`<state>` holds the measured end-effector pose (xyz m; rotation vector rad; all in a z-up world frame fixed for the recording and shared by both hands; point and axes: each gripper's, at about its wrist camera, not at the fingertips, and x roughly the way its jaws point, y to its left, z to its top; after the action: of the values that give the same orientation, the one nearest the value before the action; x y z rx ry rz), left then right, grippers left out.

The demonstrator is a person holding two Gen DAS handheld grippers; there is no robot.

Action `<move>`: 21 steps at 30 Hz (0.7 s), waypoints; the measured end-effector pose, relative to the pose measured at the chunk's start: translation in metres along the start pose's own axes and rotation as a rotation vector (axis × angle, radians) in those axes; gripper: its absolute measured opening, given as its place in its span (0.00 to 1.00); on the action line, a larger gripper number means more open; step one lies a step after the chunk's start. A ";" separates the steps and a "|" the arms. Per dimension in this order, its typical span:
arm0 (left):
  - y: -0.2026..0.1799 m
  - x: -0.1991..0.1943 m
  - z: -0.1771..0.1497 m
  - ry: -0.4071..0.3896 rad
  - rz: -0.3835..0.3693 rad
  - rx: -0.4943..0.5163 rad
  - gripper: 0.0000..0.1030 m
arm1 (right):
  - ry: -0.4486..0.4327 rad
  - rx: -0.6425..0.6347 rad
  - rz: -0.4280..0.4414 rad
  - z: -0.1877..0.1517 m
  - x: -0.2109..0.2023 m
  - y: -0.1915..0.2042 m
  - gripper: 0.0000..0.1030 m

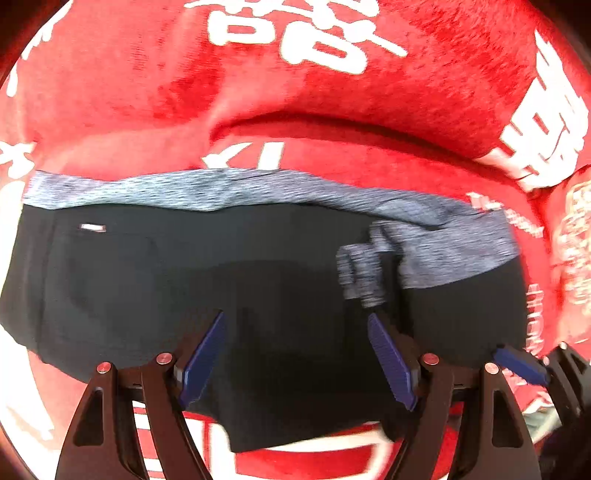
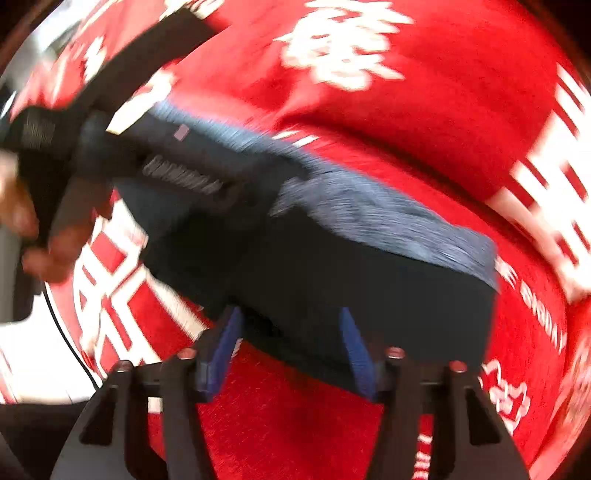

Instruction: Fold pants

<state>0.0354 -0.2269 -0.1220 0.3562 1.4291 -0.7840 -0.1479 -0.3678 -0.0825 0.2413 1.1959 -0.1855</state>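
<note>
Dark pants [image 1: 147, 280] with a heathered grey waistband [image 1: 155, 192] lie folded flat on a red blanket [image 1: 332, 92]. The grey drawstring [image 1: 360, 269] rests on the dark cloth. My left gripper [image 1: 295, 314] hovers open over the middle of the pants, nothing between its blue pads [image 1: 203, 358]. In the right wrist view the pants [image 2: 369, 280] run slantwise. My right gripper [image 2: 289, 309] stands open over their near edge, and its pads [image 2: 356, 350] press on nothing. That view is blurred.
The red blanket [image 2: 406, 129] carries large white characters [image 1: 295, 33] and has a raised fold [image 1: 351, 129] behind the waistband. A person's hand [image 2: 33, 229] grips the left tool at the left edge of the right wrist view. A black cable [image 2: 70, 343] runs beside it.
</note>
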 end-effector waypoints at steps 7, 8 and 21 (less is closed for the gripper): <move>-0.021 0.022 0.008 0.130 -0.190 -0.004 0.96 | 0.017 0.259 0.054 -0.013 -0.003 -0.058 0.60; -0.022 0.025 0.008 0.136 -0.191 -0.004 0.96 | 0.019 0.296 0.075 -0.016 -0.002 -0.065 0.60; -0.049 0.043 0.009 0.193 -0.155 0.059 0.59 | 0.021 0.410 0.268 -0.013 0.027 -0.069 0.29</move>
<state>0.0077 -0.2787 -0.1507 0.3770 1.6309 -0.9389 -0.1683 -0.4305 -0.1183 0.7591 1.1261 -0.1923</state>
